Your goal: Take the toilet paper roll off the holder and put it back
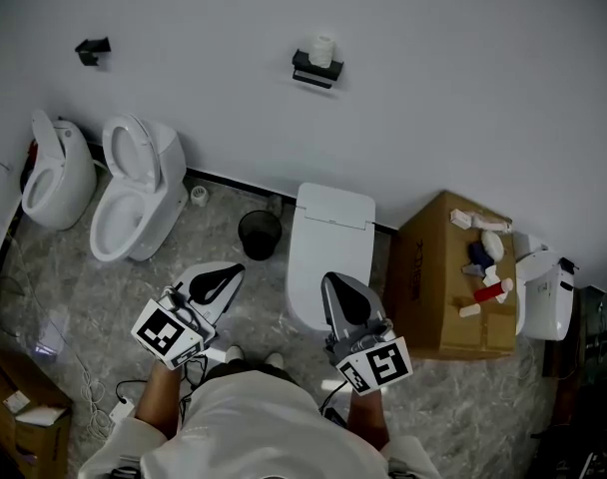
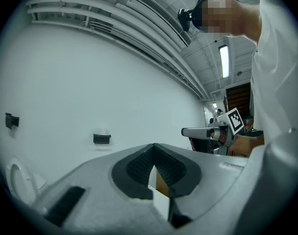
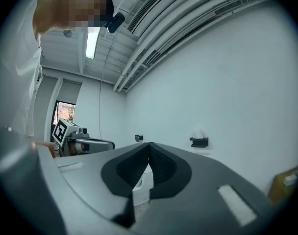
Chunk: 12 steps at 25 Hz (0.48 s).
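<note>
Toilet roll (image 1: 323, 50) beyond right hand-held gripper (image 1: 334, 281)

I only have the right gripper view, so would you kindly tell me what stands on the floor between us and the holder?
Observer: A closed white toilet stands against the wall, roughly beneath the holder.
Operator: I cannot make out the roll; is it there?
Observer: Yes, the toilet paper roll stands on top of the holder.
Operator: And the left gripper?
Observer: The left gripper has its jaws together, with nothing between them.
</note>
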{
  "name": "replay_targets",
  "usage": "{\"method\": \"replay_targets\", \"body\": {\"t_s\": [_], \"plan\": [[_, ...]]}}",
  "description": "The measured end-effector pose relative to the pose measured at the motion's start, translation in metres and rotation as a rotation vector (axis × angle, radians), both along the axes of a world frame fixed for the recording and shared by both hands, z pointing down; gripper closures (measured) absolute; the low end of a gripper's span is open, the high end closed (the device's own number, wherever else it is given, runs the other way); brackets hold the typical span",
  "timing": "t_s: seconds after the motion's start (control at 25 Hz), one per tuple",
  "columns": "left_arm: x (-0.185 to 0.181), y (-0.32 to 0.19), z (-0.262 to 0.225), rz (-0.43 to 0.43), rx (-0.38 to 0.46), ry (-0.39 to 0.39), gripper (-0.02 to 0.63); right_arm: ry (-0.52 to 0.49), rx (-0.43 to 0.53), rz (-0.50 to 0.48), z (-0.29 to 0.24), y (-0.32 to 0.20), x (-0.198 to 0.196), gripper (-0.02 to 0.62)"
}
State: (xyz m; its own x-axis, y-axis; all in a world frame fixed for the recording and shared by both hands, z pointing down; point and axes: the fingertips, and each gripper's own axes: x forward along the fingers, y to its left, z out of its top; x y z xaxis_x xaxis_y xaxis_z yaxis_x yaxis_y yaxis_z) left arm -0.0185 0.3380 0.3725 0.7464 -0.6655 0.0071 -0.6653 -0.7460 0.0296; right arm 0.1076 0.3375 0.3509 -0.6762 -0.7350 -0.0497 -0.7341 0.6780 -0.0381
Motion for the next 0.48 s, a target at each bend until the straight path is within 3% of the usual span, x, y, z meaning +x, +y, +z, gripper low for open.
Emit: {"method": "replay_targets", "body": {"t_s": [0.32, 0.48], "plan": [[0.0021, 0.0020, 0.0011, -0.010, -0.005, -0.005, 0.603, -0.015, 0.004, -0.007, 0.0003, 0.0004, 0.0028, 0.595], [0.0007, 0.0036, -0.0001, -0.024, -0.016, 0.035, 0.603, -0.036, -0.009, -0.019, 0.0051, 0.0006, 0.0052, 0.595]]}}
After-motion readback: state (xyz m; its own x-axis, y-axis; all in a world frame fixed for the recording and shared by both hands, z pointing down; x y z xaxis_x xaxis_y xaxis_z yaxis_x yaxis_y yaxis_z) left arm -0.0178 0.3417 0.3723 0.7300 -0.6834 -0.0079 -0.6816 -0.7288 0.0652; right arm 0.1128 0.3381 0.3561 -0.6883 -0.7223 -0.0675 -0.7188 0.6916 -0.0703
